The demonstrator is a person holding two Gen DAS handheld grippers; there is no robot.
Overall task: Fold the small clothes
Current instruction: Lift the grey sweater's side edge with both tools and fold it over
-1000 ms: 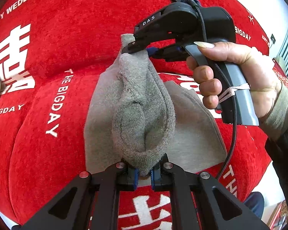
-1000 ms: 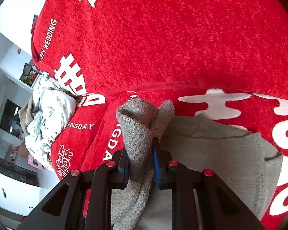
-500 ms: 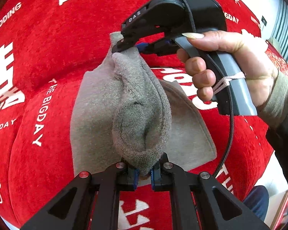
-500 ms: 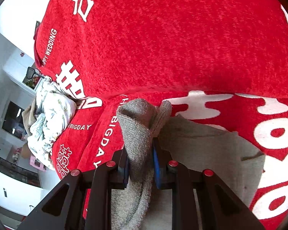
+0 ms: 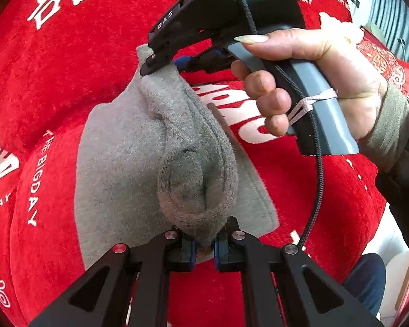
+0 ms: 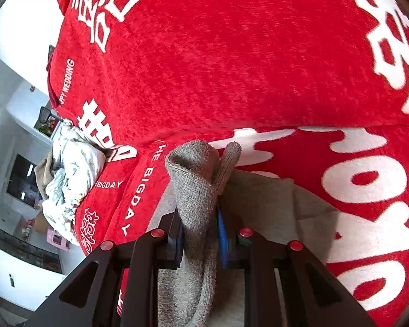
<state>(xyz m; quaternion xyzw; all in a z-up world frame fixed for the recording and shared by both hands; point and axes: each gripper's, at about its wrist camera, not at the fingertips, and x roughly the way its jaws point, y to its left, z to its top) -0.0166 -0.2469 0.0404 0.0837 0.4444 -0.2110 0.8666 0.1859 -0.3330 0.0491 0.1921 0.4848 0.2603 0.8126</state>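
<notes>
two "the bigday" prints point(image 5: 36, 179) on red cover point(image 6: 231, 54), "das" on right gripper point(image 5: 161, 64)

A red cover point(image 6: 231, 68) carries white print — "THE BIGDAY" on its near part, "WEDDING" at the far left, and large white Chinese characters that cannot be read for certain. The right gripper point(image 5: 161, 65) bears the letters "DAS" on its black body.

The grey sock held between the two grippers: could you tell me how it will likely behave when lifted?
Probably floppy: the sock sags between the left gripper and right gripper. Likely light. Its fuzzy knit should resist slipping.
</notes>
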